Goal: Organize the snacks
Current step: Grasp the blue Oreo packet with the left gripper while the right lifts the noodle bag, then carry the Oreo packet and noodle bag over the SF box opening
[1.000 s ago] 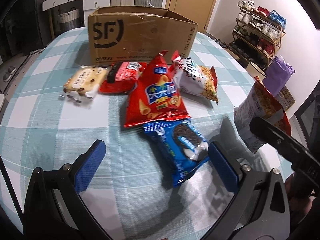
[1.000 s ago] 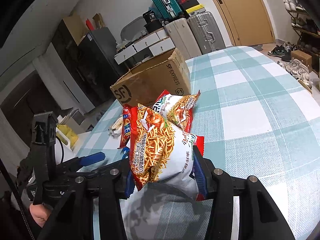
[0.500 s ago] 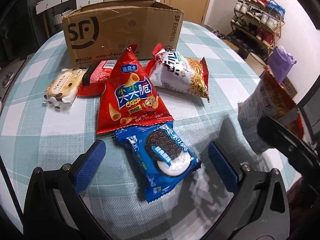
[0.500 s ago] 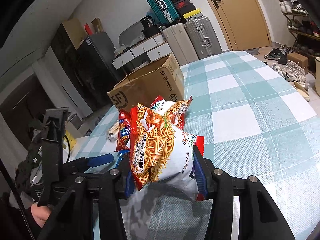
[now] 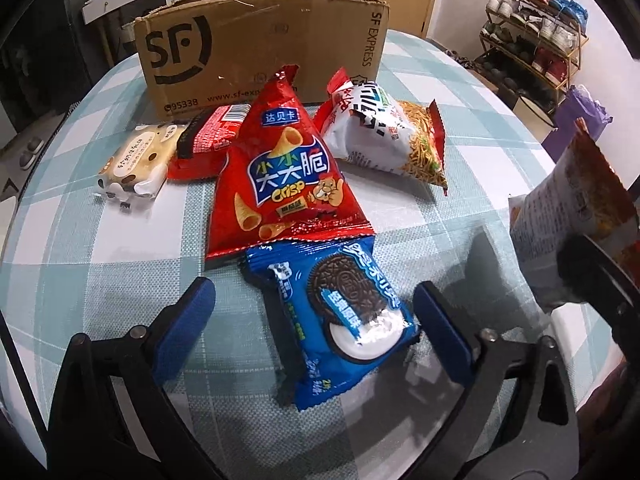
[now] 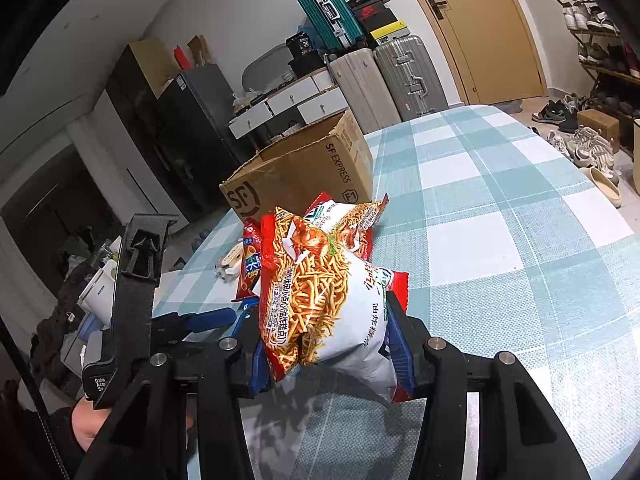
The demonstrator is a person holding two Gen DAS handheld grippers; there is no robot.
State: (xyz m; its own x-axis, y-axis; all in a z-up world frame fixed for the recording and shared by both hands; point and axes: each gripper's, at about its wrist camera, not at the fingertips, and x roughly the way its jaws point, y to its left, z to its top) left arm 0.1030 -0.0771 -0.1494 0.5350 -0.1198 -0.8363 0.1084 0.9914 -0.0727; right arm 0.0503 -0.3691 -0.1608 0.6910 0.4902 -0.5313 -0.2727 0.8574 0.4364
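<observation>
A blue Oreo pack (image 5: 340, 304) lies on the checked tablecloth between the jaws of my left gripper (image 5: 312, 300). Those jaws are closing; the right pad is near the pack's edge, the left pad stands well apart from it. My right gripper (image 6: 324, 320) is shut on a white and red fried-noodle snack bag (image 6: 316, 280) and holds it above the table; the same bag (image 5: 568, 200) shows at the right of the left wrist view. Behind stands an open cardboard box (image 5: 260, 40).
Near the box lie a red crisp bag (image 5: 284, 176), a second noodle bag (image 5: 384, 136), a small red pack (image 5: 208, 136) and a beige biscuit pack (image 5: 136, 160). A shoe rack (image 5: 536, 40) stands right of the table; suitcases (image 6: 388, 76) stand behind it.
The left gripper has come forward and down over the Oreo pack, which now lies between its jaws, and the jaws have narrowed a little. The right gripper holds its bag still.
</observation>
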